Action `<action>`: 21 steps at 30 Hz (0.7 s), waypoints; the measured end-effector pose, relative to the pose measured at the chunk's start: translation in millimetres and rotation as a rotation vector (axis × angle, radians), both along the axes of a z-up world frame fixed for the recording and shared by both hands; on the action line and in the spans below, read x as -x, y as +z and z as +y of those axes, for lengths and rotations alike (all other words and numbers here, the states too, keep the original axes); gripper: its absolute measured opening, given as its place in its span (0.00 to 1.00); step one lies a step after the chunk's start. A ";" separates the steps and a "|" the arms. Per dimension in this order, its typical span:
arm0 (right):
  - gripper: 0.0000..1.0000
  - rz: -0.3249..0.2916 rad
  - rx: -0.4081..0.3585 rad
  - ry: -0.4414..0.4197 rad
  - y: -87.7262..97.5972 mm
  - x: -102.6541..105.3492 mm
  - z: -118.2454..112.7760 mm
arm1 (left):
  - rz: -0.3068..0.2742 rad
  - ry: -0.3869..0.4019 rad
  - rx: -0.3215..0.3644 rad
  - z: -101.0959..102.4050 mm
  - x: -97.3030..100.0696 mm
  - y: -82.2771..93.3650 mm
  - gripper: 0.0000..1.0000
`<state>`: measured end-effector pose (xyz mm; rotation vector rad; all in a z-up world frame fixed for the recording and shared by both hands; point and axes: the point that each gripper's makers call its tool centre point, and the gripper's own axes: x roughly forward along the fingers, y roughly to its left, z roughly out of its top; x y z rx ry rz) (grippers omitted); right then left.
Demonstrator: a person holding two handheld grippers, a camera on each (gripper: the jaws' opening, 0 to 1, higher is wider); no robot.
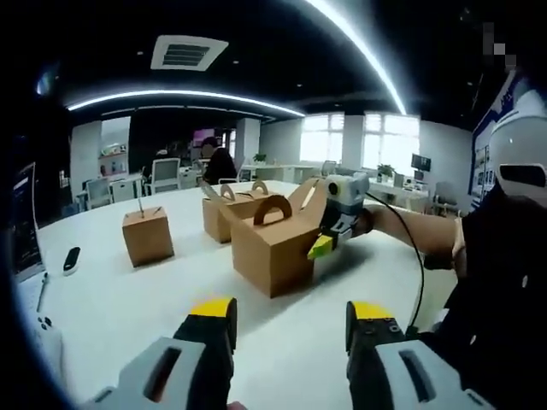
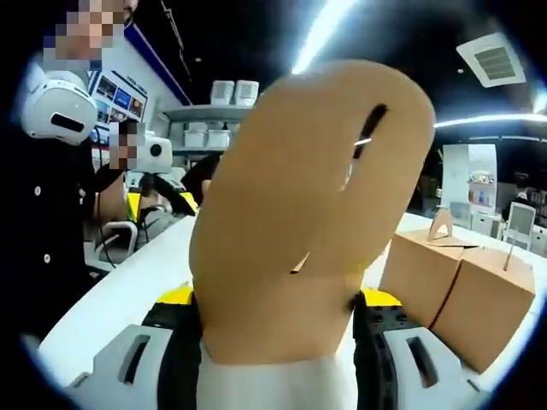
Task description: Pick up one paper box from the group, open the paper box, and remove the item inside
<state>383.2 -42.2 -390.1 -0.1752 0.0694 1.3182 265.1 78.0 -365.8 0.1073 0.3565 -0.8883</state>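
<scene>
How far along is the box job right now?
Done: one box is singled out, nearest of the group. In hand: the right gripper is at its side, a flap between its fingers. Left: box not visibly opened, no item out. Left gripper is open, unused.

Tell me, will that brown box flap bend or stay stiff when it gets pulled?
Probably it bends. The flap between the right hand-held gripper jaws looks like thin card, already curved, with a slit in it. The paper box looks light, so it may slide on the smooth white table if tugged.
</scene>
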 end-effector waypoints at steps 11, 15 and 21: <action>0.71 -0.014 -0.034 0.008 1.7 1.4 3.0 | -0.203 -0.010 -0.102 -20.1 -21.3 60.4 0.46; 0.71 -0.024 -0.042 0.008 2.9 3.5 4.9 | -0.284 -0.071 -0.245 -39.7 -37.4 73.0 0.43; 0.71 -0.034 -0.048 0.010 4.7 7.3 6.2 | -0.180 -0.253 -0.309 -74.4 -61.4 73.8 0.35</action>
